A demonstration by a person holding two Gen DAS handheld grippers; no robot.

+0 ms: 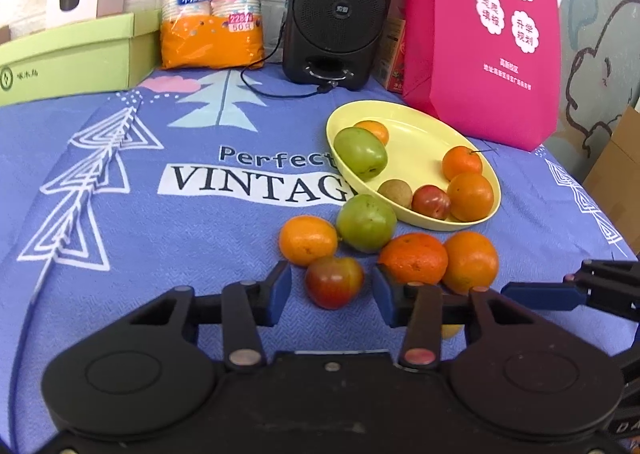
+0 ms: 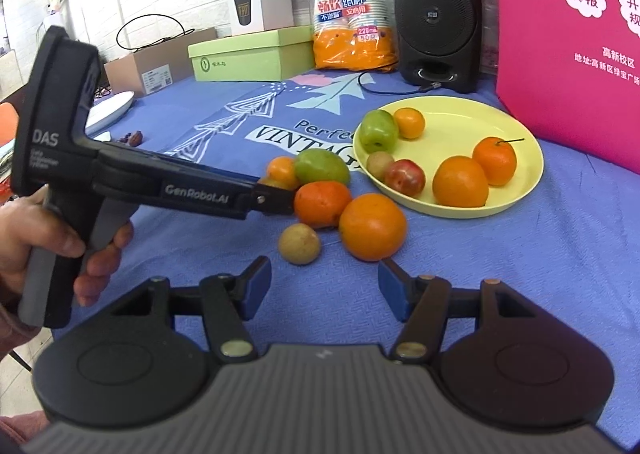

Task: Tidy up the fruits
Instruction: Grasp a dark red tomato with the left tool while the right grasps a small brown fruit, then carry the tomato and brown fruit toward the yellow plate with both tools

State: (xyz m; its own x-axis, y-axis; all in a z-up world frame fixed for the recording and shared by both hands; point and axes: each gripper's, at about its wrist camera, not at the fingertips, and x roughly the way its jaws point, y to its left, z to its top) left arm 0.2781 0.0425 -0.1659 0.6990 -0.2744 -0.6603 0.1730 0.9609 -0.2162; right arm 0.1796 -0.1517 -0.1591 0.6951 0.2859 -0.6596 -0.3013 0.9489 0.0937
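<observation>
Blue-padded fingers of the left gripper (image 1: 331,294) stand apart on either side of a red plum (image 1: 334,282) on the counter's blue printed cloth (image 1: 160,238), the pads not touching the fruit. Just beyond the plum lie loose fruits in a tight cluster: a small orange (image 1: 307,240), a green fruit (image 1: 366,221) resting against the rim of a yellow plate (image 1: 416,133), a deep-orange tangerine (image 1: 414,258) and a rounder orange (image 1: 471,261) beside it.

On the plate sit another green fruit (image 1: 360,151), a small orange (image 1: 374,130) behind it, a stemmed tangerine (image 1: 462,162), a larger orange (image 1: 470,195), a second red plum (image 1: 431,201) and a small brownish fruit (image 1: 395,193).

Seen from the right wrist, the right gripper (image 2: 324,286) hangs with its fingers wide apart and nothing between them, near a brownish round fruit (image 2: 299,242) and the big orange at the cluster's near side. A hand (image 2: 60,250) holds the left gripper's handle at the counter's left side.

Along the counter's far edge stand a pink paper bag (image 1: 480,33), a black speaker (image 1: 340,5) with its cable trailing onto the cloth, a pack of paper cups (image 1: 212,1) and a green box (image 1: 72,57).
</observation>
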